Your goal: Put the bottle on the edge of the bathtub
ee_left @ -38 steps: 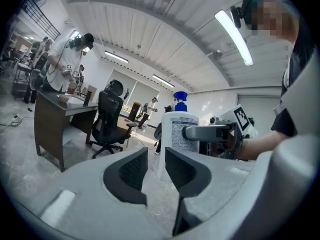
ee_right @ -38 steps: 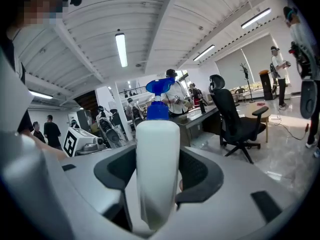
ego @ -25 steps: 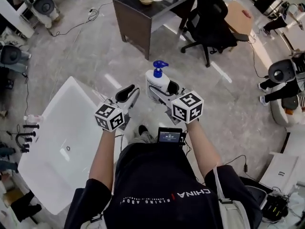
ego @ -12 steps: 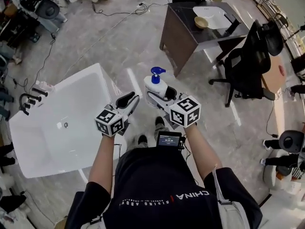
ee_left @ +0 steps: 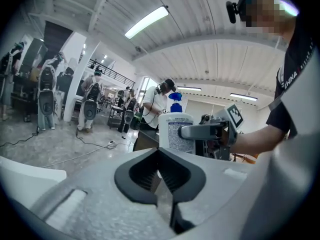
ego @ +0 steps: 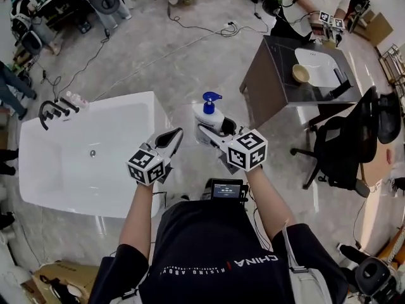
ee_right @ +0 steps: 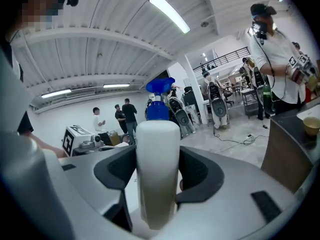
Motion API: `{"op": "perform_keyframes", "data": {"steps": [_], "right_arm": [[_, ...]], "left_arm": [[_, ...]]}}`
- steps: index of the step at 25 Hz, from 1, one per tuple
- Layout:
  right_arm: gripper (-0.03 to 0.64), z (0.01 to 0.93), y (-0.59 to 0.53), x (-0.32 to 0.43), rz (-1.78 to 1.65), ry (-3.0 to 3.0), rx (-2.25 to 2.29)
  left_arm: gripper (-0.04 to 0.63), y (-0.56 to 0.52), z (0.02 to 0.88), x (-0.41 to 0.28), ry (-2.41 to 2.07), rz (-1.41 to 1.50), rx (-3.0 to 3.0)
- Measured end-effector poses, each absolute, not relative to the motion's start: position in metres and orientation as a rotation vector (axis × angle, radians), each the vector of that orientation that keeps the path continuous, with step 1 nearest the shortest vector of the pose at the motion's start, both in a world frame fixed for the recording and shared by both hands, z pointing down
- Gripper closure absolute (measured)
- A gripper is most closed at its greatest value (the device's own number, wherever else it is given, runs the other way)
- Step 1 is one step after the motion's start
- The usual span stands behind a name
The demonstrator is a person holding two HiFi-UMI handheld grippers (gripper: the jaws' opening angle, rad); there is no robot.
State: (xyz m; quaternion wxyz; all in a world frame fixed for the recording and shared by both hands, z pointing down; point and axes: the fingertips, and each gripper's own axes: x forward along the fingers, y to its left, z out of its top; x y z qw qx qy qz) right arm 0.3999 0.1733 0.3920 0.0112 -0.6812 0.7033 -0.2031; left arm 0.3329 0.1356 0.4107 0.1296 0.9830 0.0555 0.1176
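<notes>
The white bathtub [ego: 120, 170] lies on the floor at the left of the head view, its near right corner under the person's left forearm [ego: 139, 211]. Both forearms reach forward from the body, roughly parallel and bent in slightly toward each other, with the right forearm [ego: 269, 198] a little further out. The left gripper [ego: 169, 138] points forward over the tub's right end with its marker cube nearest the body; its own view shows its jaws closed together with nothing between them. Just beside it, the right gripper [ego: 215, 132] is held level at about the same height, its jaws clamped on the lower body of the white bottle [ego: 209, 116]. The bottle stands upright in the air above the floor, just right of the tub and clear of its edge, its blue pump head [ego: 211, 98] on top
</notes>
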Motion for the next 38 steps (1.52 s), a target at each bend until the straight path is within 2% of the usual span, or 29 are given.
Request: {"op": "perform_keyframes", "data": {"steps": [13,28,38], "right_arm": [[0.351,0.422,0.114,0.412,-0.755,2.331,-1.927],[0.351,0.424,-0.063,0.441,-0.765,2.481,-1.812],[0.351,0.444,-0.160,0.400,-0.774,2.670,-1.715]], "left_arm": [[0.586,0.096,0.425,0.332,-0.044,0.326,2.806],[0.586,-0.069,0.433,0.353,-0.234,0.267,2.767],[0.586,-0.155,0.449,0.318,-0.403,0.243,2.725]]}}
